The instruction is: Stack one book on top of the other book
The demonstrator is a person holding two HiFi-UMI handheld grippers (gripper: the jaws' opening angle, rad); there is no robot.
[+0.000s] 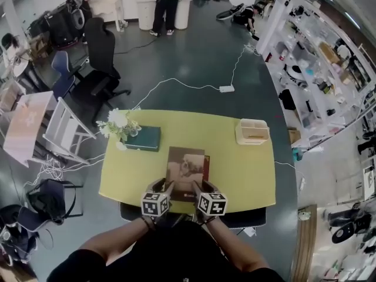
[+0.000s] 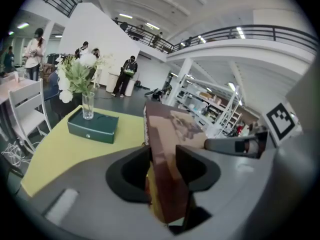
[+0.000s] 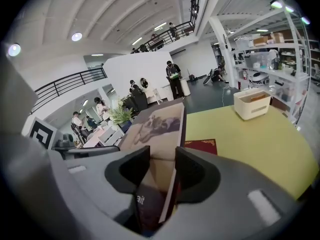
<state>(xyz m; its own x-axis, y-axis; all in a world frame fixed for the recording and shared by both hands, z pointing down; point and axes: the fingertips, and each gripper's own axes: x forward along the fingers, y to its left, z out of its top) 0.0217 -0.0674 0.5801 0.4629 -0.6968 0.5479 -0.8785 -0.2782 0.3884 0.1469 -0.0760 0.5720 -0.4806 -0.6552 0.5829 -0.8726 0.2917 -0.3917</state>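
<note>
A brown book [image 1: 187, 164] with a sepia picture on its cover is held by its near edge over the yellow table [image 1: 247, 175]. My left gripper [image 1: 166, 187] is shut on the book's near left part, and the book [image 2: 172, 129] stands edge-on between its jaws [image 2: 162, 159]. My right gripper [image 1: 197, 187] is shut on the near right part, with the cover [image 3: 155, 126] rising between its jaws [image 3: 162, 166]. A dark red book [image 3: 202, 145] with gold corner ornaments lies flat on the table, partly hidden under the brown one.
A green box [image 1: 143, 137] bearing a glass vase of white flowers [image 1: 117, 123] stands at the table's left back. A cream organiser box [image 1: 252, 131] sits at the right back. Chairs [image 1: 64, 131] and cables lie left of the table; people stand far off.
</note>
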